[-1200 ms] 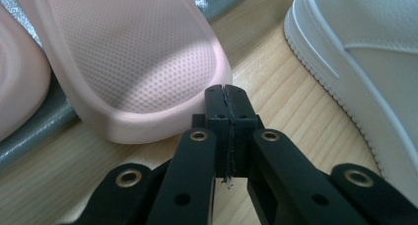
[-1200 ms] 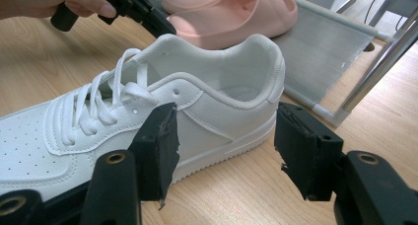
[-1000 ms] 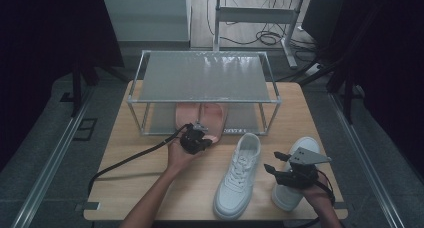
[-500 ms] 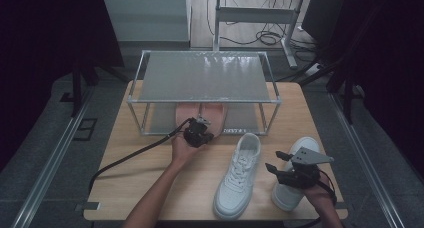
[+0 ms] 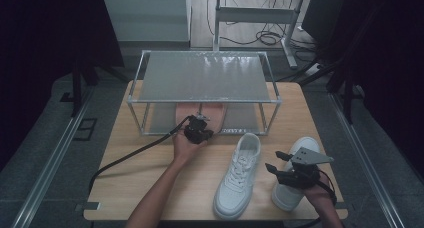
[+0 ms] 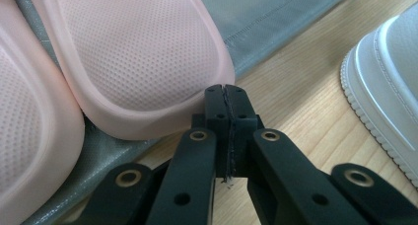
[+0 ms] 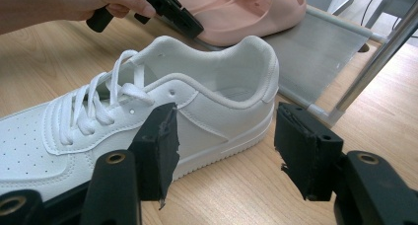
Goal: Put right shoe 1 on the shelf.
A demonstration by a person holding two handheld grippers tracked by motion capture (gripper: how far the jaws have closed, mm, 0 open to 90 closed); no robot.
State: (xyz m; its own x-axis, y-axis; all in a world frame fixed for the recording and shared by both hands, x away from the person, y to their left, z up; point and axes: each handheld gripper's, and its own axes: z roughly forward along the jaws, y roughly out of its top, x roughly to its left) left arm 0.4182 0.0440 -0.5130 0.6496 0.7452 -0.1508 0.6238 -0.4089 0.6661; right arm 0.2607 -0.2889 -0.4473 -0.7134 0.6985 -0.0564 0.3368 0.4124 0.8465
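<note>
While its jaws stand apart at the lower right of the high view, the right gripper (image 5: 281,164) faces a white sneaker (image 5: 239,175); farther up at centre, the left gripper (image 6: 226,94), jaws pressed together, seemingly touches a pink slipper (image 6: 143,62) on the rack's lower shelf (image 5: 240,119).

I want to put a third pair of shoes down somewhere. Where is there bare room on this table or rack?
The rack's top shelf is bare. So is the table left of the forearm, apart from the cable. The lower shelf right of the pink slippers has some room. It is crowded at front right, around both white sneakers and the right gripper.
</note>
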